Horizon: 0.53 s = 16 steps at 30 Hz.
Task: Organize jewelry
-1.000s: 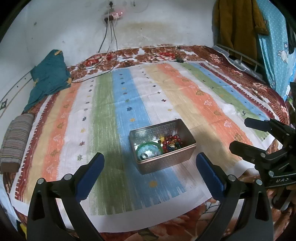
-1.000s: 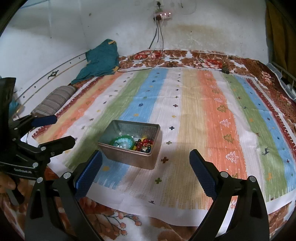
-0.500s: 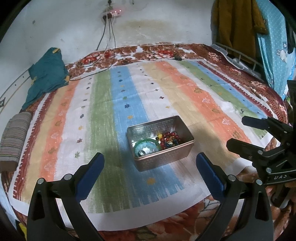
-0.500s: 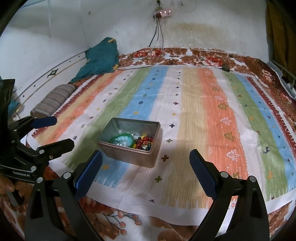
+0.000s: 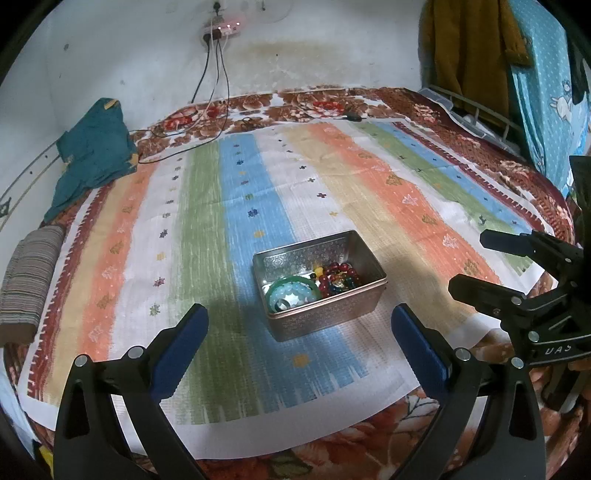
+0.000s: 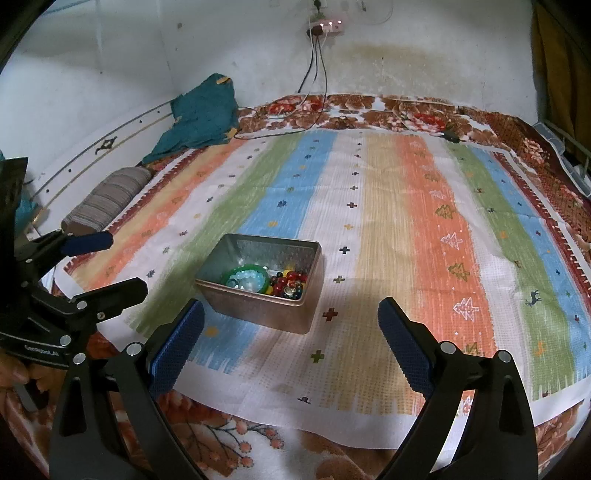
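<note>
On the right gripper [image 5: 476, 264], seen from the left wrist, white letters read "UAS"; the print on the left gripper [image 6: 109, 262], seen from the right wrist, is too small to read. Both claws stand spread wide, holding nothing, each hovering on the near side of the metal tin [image 5: 320, 284] and well apart from it. That tin sits open on the blue stripe of a striped cloth [image 5: 207, 206], close to the cloth's near edge. Inside the tin lie a green bangle [image 5: 293, 291] with pale beads, and beside it red beads [image 5: 338, 275] mixed with dark and yellow ones. Beyond the tin, and to its left and right, the cloth lies flat with bare stripes all round. Far behind the tin a teal garment [image 5: 92, 155] lies at the wall, a striped roll [image 5: 29, 269] nearer, and cables [image 5: 214, 74] hang from a power strip [image 5: 223, 27] on the stained white wall.
</note>
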Available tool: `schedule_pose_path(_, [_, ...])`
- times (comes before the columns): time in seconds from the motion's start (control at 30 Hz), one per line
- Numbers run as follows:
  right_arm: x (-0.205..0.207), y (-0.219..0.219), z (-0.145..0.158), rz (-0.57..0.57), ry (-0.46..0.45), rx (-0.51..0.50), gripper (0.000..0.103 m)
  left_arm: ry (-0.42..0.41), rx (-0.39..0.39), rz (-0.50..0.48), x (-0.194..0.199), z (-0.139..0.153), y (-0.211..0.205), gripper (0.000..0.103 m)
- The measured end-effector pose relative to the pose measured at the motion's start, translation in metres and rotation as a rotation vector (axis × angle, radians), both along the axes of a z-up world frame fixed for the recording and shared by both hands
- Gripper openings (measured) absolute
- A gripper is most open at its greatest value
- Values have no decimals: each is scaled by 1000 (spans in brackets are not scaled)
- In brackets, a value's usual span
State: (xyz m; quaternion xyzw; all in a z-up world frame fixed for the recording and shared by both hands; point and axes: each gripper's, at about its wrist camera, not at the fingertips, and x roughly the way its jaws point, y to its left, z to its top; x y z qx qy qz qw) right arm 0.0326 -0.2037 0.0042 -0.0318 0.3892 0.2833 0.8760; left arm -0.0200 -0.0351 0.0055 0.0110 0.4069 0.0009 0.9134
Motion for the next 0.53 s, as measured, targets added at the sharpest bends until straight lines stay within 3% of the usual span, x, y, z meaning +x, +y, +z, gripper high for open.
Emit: schedule_pose_path(0.53, [0, 0, -6, -6, 7, -9, 96, -2, -40, 20, 1, 1, 5, 97])
